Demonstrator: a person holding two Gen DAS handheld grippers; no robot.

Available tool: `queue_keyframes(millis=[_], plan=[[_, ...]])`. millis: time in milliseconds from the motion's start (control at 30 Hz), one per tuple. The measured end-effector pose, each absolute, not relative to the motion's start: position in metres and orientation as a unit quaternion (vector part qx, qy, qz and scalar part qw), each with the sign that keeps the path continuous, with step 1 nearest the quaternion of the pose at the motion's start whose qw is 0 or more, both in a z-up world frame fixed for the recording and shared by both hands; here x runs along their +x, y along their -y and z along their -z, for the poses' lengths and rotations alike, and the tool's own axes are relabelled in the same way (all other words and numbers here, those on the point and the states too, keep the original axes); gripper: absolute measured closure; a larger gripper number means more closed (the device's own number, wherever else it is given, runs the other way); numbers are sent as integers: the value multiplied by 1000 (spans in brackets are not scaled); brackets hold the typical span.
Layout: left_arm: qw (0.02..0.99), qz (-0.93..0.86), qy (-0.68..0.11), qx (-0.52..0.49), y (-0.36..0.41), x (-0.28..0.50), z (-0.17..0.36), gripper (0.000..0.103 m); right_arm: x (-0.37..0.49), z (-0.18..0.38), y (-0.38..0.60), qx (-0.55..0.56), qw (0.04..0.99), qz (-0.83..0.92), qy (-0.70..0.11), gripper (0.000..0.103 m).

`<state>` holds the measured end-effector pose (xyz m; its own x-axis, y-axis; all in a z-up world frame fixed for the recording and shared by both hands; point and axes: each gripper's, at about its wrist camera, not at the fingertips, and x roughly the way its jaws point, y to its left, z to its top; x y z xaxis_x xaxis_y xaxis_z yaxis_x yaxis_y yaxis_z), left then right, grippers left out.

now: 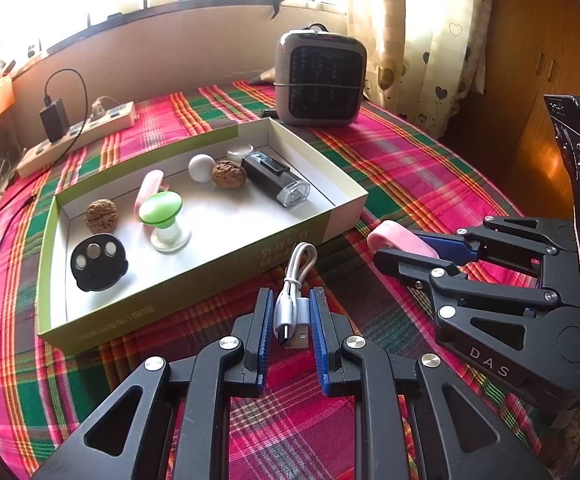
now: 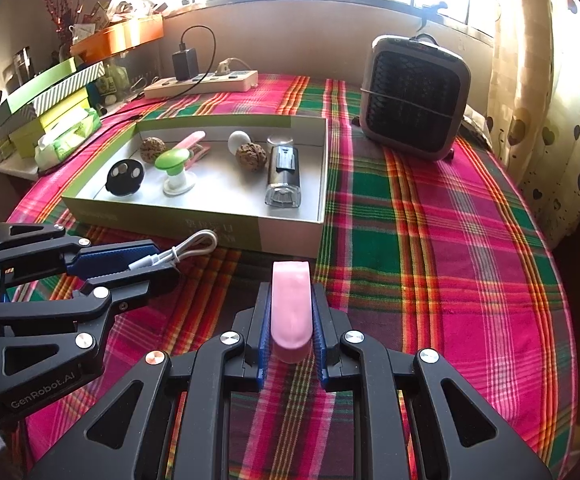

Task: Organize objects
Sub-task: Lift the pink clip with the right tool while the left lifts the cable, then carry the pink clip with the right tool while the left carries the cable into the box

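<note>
Left wrist view: left tool point(image 1: 290, 312) clamped on white cable point(image 1: 292, 296), right tool point(image 2: 290, 312) on pink clip point(image 2: 290, 308).

1. A surface was covered by a plaid cloth point(image 2: 430, 240);
2. On it were set a shallow open box point(image 2: 290, 232), a small heater point(image 2: 414, 96) and a power strip point(image 2: 206, 82).

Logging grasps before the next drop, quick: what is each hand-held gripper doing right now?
Left hand-held gripper: closed on the bundled white USB cable.
Right hand-held gripper: closed on the flat pink plastic clip.
</note>
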<state>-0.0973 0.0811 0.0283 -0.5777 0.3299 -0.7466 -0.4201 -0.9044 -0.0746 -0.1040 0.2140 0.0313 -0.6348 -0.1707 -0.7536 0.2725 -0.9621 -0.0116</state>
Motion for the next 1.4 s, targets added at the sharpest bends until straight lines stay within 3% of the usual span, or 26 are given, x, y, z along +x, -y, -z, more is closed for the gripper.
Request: queue_keyframes(millis=[1400], plan=[[128,-911,8,-393,-9,-135,-48,86,-159,-59,-161,388,172,901,-95,84]])
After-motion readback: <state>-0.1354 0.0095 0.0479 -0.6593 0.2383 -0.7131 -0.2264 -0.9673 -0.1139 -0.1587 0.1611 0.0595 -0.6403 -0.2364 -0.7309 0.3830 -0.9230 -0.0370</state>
